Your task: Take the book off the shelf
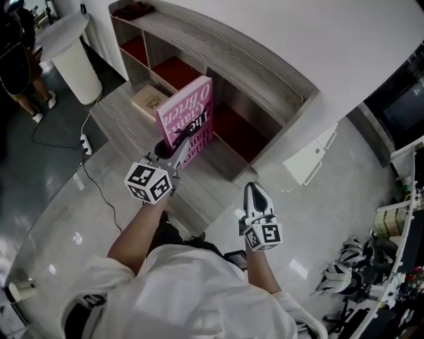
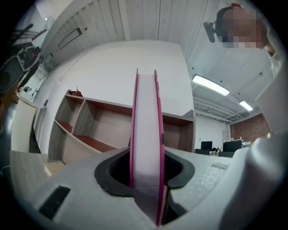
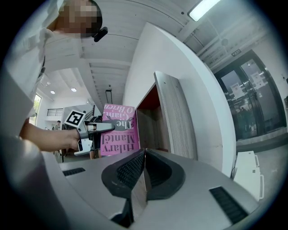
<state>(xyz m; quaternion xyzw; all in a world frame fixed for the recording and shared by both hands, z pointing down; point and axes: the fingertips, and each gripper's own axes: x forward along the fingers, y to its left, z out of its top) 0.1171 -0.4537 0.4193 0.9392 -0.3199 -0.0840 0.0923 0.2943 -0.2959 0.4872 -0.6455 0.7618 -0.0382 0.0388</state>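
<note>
A pink book [image 1: 188,114] with white and black title print stands upright in front of the grey wooden shelf [image 1: 265,69], outside its red-lined compartments. My left gripper [image 1: 177,144] is shut on the book's lower edge. In the left gripper view the book [image 2: 146,130] runs edge-on between the pads of the left gripper [image 2: 146,182], white pages between pink covers. My right gripper [image 1: 256,192] hangs lower right of the book, shut and empty. In the right gripper view its jaws [image 3: 143,155] meet, and beyond them show the book [image 3: 118,131] and the left gripper [image 3: 92,129].
A tan book [image 1: 151,99] lies flat on the shelf's low ledge. A dark red thing [image 1: 132,10] rests on the shelf top. A white round pedestal [image 1: 74,63] stands at left, a power strip [image 1: 85,143] with cable lies on the floor, a white panel [image 1: 308,159] at right.
</note>
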